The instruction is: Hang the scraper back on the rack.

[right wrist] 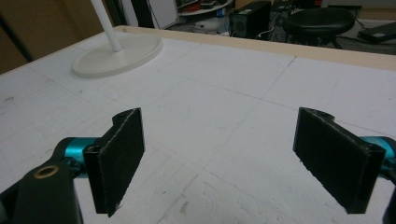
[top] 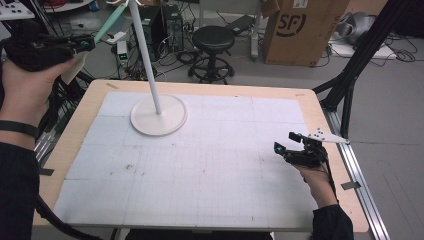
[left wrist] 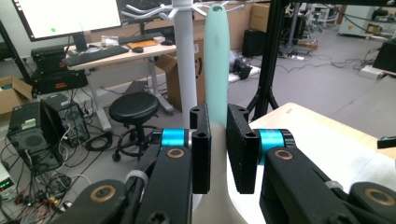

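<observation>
Black pads of the right gripper [right wrist: 219, 163] stand wide apart with nothing between them, hovering low over the white gridded mat [top: 210, 165] at about four o'clock on the surface [top: 70, 145]. From above, that right gripper [top: 286, 142] sits near the right edge of the mat, a grey three-cornered plate on top, the hand and dark sleeve coming in from the bottom.

At about nine to ten o'clock, off the left edge of the surface and raised, the left gripper [top: 90, 44] is clamped on a mint-green shoehorn [top: 111, 22]. In the left gripper view the pads of the left gripper [left wrist: 218, 149] press on the shoehorn's pale waist, with the wide cream blade below them and the mint-green shoehorn [left wrist: 217, 60] rising upright between the jaws towards the hooks of the white stand [left wrist: 186, 60], its tip close to one hook; whether it touches I cannot tell.

Further in, at about eleven o'clock on the mat, the stand's round base [top: 159, 116] rests flat, its pole [top: 145, 50] leaning up out of the top of the high view.

Beyond the surface stand a black stool [top: 213, 39], a cardboard box [top: 300, 30] and a tangle of cables on the grey floor.
</observation>
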